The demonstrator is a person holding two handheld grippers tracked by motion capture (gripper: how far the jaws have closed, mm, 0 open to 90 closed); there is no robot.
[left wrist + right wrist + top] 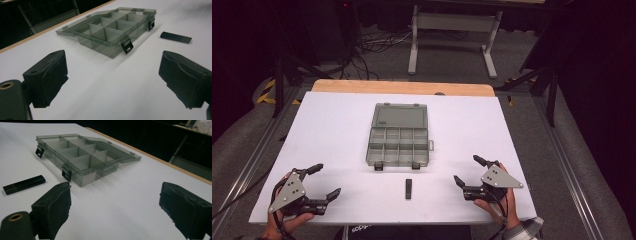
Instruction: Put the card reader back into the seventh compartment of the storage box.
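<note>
At centre of the white surface lies the box, a smoky clear organiser with its lid folded back toward 12 o'clock and its compartments bare as far as can be seen. Just off its front edge, at 6 o'clock from it and apart from it, lies the black bar, pointing lengthwise at the box. The left gripper waits at 8 o'clock on the surface, jaws spread wide and holding nothing; the right gripper waits at 4 o'clock, jaws likewise wide and bare. Both gripper views look toward the box with the bar beside it.

Nothing is grasped yet, so this looks like the start: the approach. The likely work is putting the bar into a compartment. The next move calls for one gripper to swing in toward 6 o'clock, straddle the bar across its narrow sides, and close low, since it lies flat and thin.
</note>
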